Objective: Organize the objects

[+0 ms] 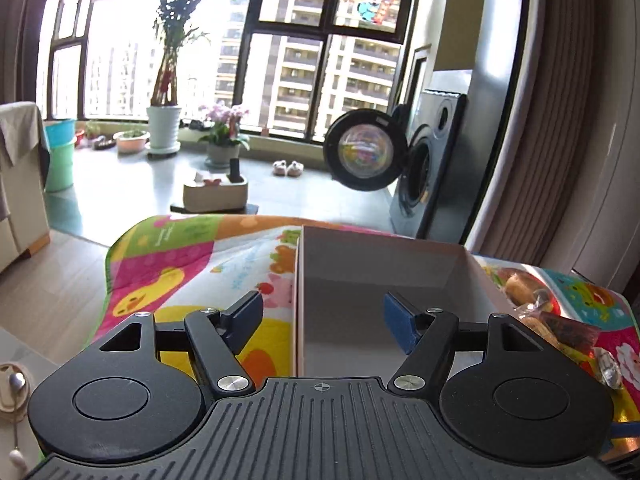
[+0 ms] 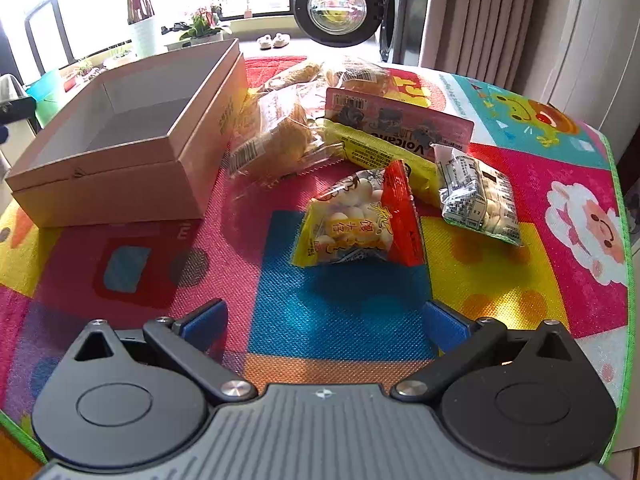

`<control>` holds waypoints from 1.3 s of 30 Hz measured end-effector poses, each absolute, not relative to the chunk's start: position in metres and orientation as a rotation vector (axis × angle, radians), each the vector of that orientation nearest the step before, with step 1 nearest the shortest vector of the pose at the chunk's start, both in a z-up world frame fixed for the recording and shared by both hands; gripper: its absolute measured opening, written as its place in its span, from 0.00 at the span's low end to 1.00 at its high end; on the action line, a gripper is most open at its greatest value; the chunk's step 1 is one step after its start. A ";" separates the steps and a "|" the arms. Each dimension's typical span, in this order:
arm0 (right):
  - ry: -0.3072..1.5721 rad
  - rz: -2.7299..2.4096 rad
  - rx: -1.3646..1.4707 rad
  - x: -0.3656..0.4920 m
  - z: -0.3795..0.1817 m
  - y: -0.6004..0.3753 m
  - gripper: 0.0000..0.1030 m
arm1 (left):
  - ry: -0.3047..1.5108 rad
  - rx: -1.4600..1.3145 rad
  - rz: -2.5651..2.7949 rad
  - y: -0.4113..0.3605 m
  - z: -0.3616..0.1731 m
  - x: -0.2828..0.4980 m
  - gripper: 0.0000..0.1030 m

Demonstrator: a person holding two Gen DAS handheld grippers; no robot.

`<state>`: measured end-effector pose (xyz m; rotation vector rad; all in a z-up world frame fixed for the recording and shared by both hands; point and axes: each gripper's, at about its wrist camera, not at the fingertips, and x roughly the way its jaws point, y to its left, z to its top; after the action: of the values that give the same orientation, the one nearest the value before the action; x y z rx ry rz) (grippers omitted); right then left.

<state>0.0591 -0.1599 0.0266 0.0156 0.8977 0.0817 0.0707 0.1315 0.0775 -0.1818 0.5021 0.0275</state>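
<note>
An open, empty cardboard box (image 2: 120, 168) stands on the colourful mat (image 2: 336, 304), left of a heap of snack packets. Nearest is a red-and-yellow packet of white balls (image 2: 360, 220). Right of it lies a clear packet with black print (image 2: 478, 196), and behind them a yellow-and-pink Volcano packet (image 2: 392, 136) and bread packets (image 2: 280, 132). My right gripper (image 2: 326, 328) hovers open, short of the red-and-yellow packet, holding nothing. In the left wrist view my left gripper (image 1: 324, 320) is open over the box's left wall (image 1: 298, 300), with snack packets (image 1: 560, 328) at the right.
A washing machine (image 1: 420, 168) with its round door (image 1: 362, 150) swung open stands beyond the mat. Potted plants (image 1: 164, 120) and a tissue box (image 1: 216, 194) sit on the floor by the windows. Curtains (image 2: 480, 20) hang at the right. The mat's green edge (image 2: 624, 240) marks the drop-off.
</note>
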 end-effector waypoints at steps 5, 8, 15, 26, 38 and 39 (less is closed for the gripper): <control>0.655 0.018 -0.024 0.046 0.069 -0.157 1.00 | 0.592 -0.158 0.072 0.144 0.058 0.101 0.60; 0.515 -0.016 -0.039 0.039 0.090 -0.159 1.00 | 0.623 -0.179 0.074 0.150 0.045 0.118 0.51; 0.485 0.001 -0.073 0.044 0.113 -0.177 1.00 | 0.669 -0.254 0.090 0.151 0.014 0.137 0.27; 0.647 -0.038 0.068 0.148 0.106 -0.179 1.00 | 0.615 -0.308 0.039 0.150 0.018 0.122 0.17; 1.011 -0.031 0.299 0.324 0.036 -0.118 0.61 | 0.595 -0.322 0.039 0.152 0.016 0.119 0.17; 1.020 -0.048 0.279 0.330 0.031 -0.116 0.61 | 0.593 -0.316 0.041 0.152 0.016 0.119 0.17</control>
<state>0.3304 -0.1163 0.0313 0.2786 1.0203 -0.0482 0.1191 0.1518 0.0158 -0.3162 0.5929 0.0408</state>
